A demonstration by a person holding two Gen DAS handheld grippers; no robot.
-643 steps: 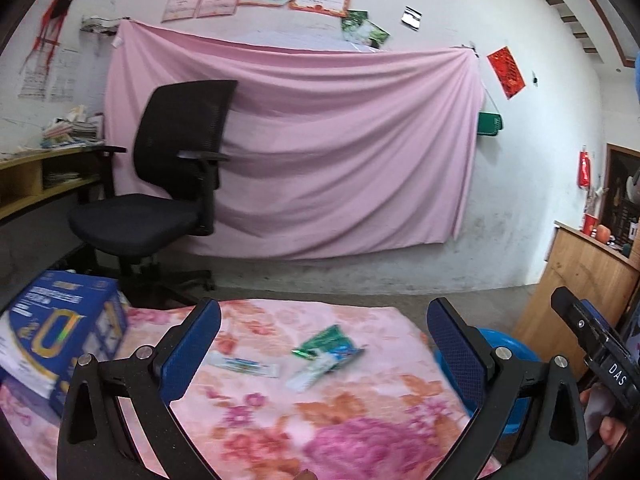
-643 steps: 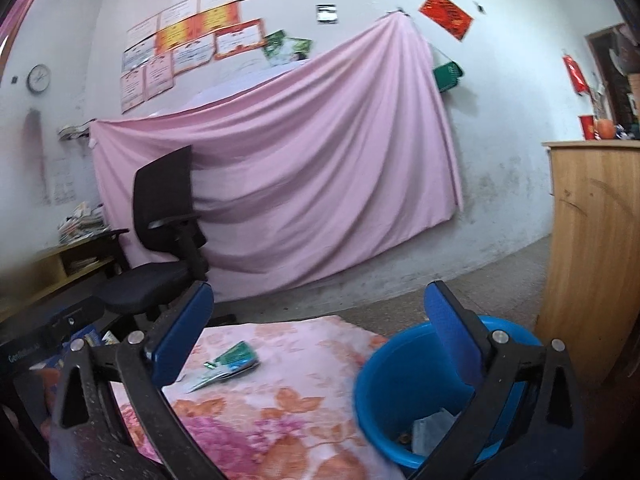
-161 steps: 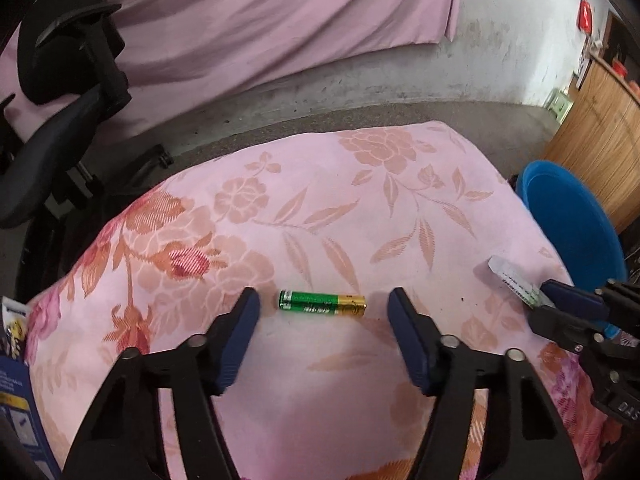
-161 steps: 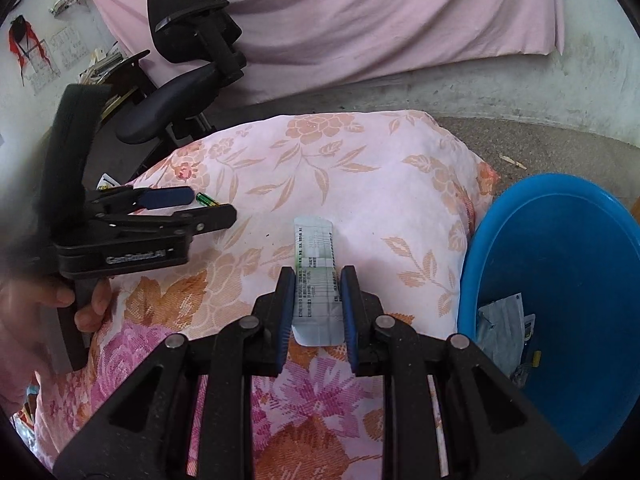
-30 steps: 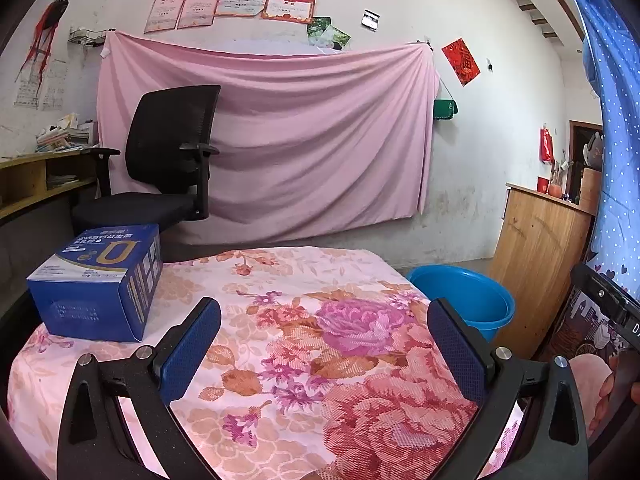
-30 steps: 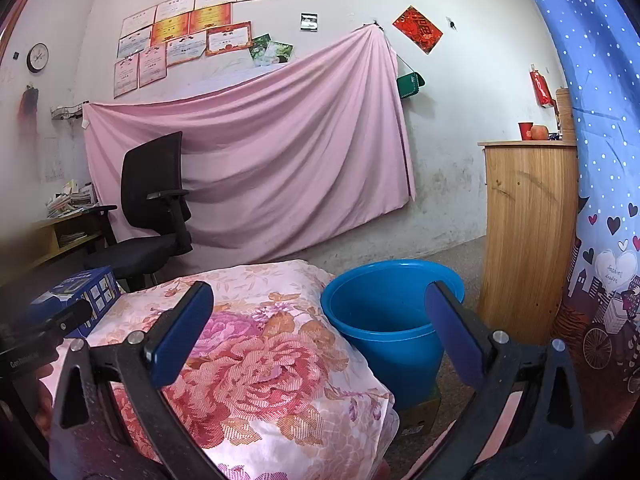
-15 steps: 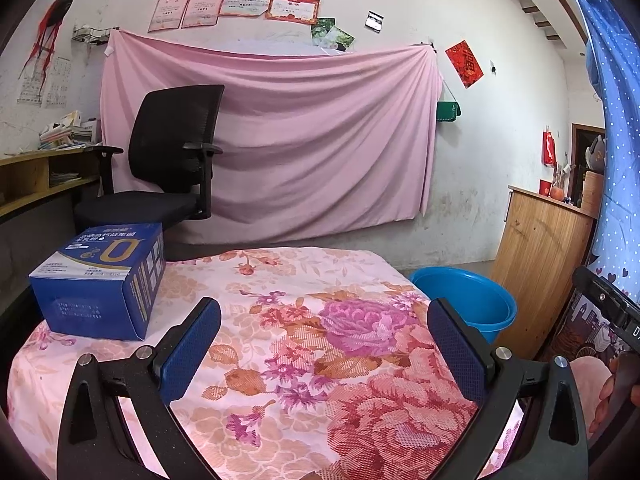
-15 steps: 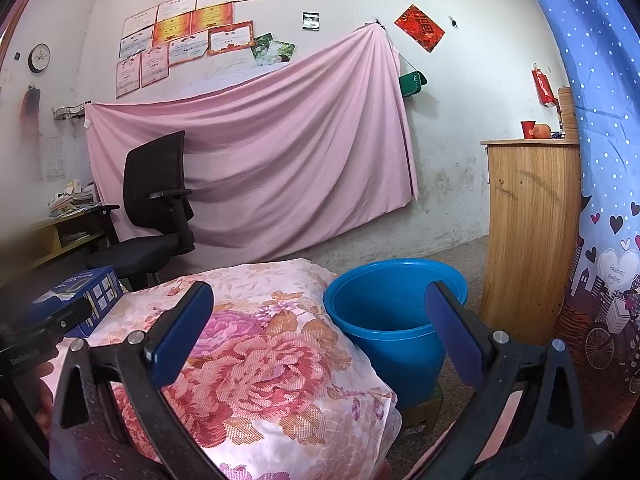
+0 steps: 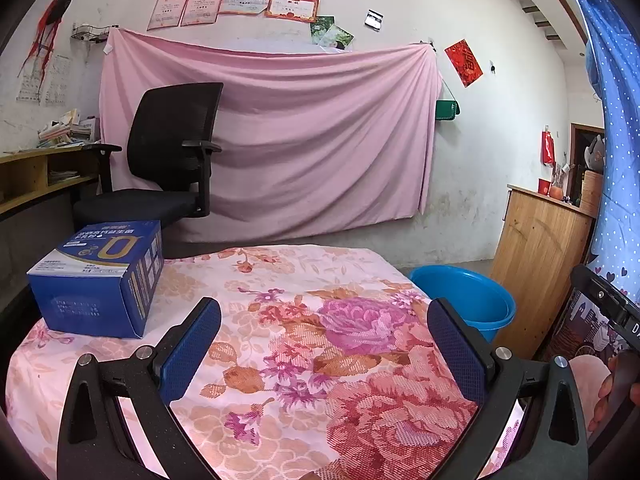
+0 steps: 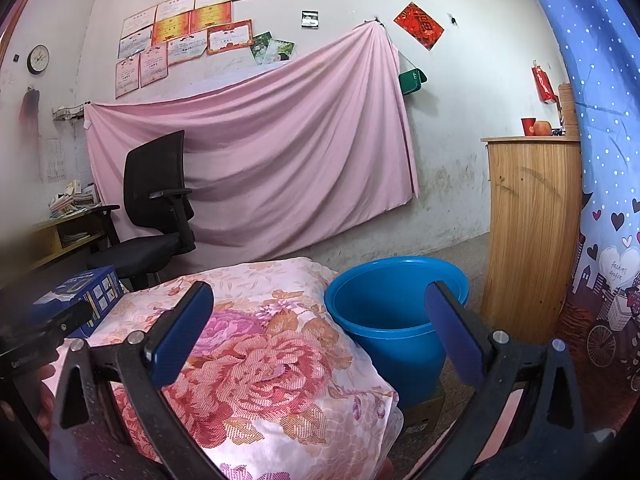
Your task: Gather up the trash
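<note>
My left gripper is open over the floral cloth-covered table, with nothing between its blue pads. My right gripper is open too, held near the table's right corner, with the blue bucket just behind its right finger. The same blue bucket stands on the floor off the table's right side in the left wrist view. No loose trash shows on the cloth in either view. The bucket's bottom is hidden from here.
A blue carton rests on the table's left part. Behind stand a black office chair, a pink sheet on the wall and a desk at left. A wooden cabinet and blue curtain are right.
Both grippers stay open and nearly still over the last second. Earlier, the right gripper held a paper wrapper and a battery lay on the cloth; neither is on the table now.
</note>
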